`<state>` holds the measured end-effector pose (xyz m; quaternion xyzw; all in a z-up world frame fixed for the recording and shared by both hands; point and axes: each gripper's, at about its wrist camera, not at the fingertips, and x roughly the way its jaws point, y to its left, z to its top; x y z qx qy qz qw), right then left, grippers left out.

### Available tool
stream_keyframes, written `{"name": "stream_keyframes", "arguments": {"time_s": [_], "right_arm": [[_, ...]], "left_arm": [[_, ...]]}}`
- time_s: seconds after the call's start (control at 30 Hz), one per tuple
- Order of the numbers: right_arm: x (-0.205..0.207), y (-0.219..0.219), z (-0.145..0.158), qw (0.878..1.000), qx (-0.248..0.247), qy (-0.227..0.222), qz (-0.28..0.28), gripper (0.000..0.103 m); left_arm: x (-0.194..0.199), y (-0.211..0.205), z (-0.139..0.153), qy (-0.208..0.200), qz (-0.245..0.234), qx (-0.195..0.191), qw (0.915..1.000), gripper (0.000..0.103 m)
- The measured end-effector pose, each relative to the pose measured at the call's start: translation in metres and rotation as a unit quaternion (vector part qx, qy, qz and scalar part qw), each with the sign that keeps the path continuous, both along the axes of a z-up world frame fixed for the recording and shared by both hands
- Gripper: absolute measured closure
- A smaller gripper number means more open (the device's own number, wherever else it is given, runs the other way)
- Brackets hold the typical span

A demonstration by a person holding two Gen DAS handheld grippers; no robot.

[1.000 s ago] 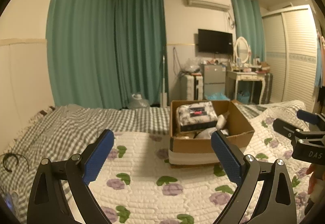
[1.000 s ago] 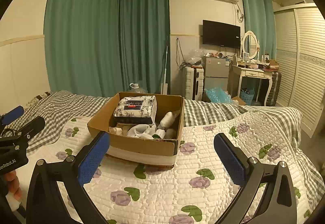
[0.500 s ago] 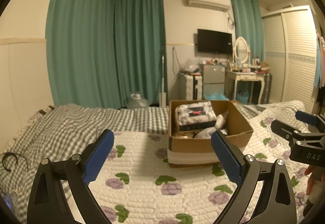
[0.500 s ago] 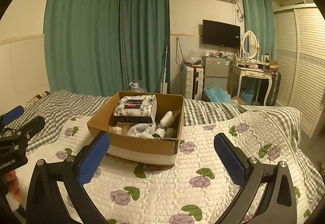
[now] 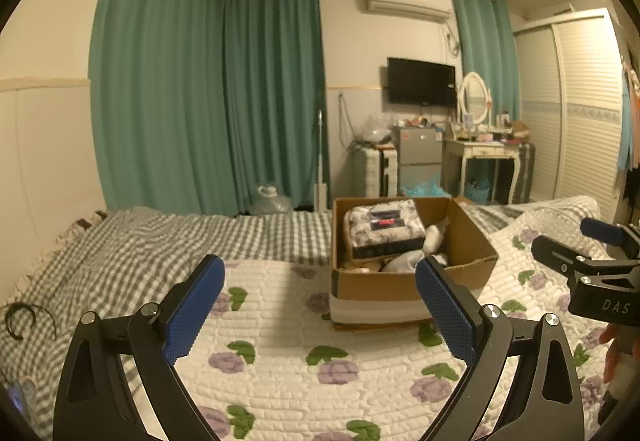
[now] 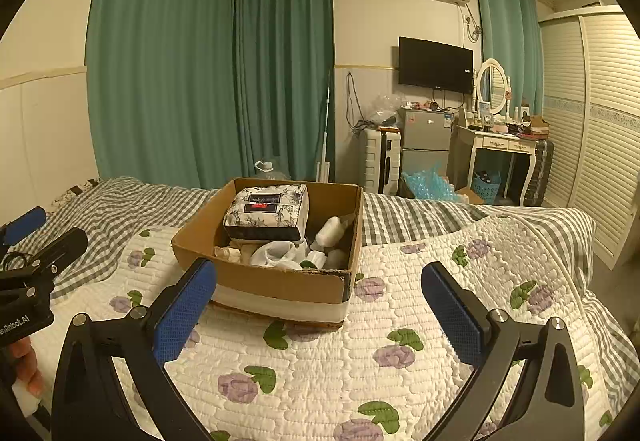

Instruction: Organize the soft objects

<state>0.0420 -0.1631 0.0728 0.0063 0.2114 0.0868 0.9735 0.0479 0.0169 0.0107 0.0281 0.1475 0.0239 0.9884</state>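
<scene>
A brown cardboard box (image 5: 468,241) (image 6: 280,281) stands on the bed's white floral quilt (image 5: 280,341) (image 6: 420,321). Inside lie a floral-print packed bundle (image 5: 382,227) (image 6: 268,211) and several white rolled socks (image 5: 434,237) (image 6: 280,255). My left gripper (image 5: 320,305) is open and empty, held above the quilt, with the box ahead to its right; it also shows at the left edge of the right wrist view (image 6: 40,237). My right gripper (image 6: 320,305) is open and empty, just short of the box's near wall; it also shows at the right edge of the left wrist view (image 5: 580,245).
A grey checked blanket (image 5: 140,245) covers the far and left part of the bed. A dark hair band (image 5: 20,321) lies at its left edge. Green curtains (image 5: 208,101), a small fridge (image 6: 424,141), a dressing table (image 6: 504,145) and a wardrobe (image 6: 600,129) stand beyond the bed.
Both views have shifted very slightly; the box sits a touch further left in the left wrist view. Both grippers stay open and empty.
</scene>
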Motion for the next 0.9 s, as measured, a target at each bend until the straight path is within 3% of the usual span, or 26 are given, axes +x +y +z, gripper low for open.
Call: {"name": "stream_keyframes", "arguments": {"time_s": [0.9], "right_arm": [[0.0002, 0.0019, -0.0056, 1.000, 0.002, 0.008, -0.006, 0.000]], "left_arm": [[0.0005, 0.0023, -0.0018, 0.001, 0.000, 0.001, 1.0000, 0.005]]}}
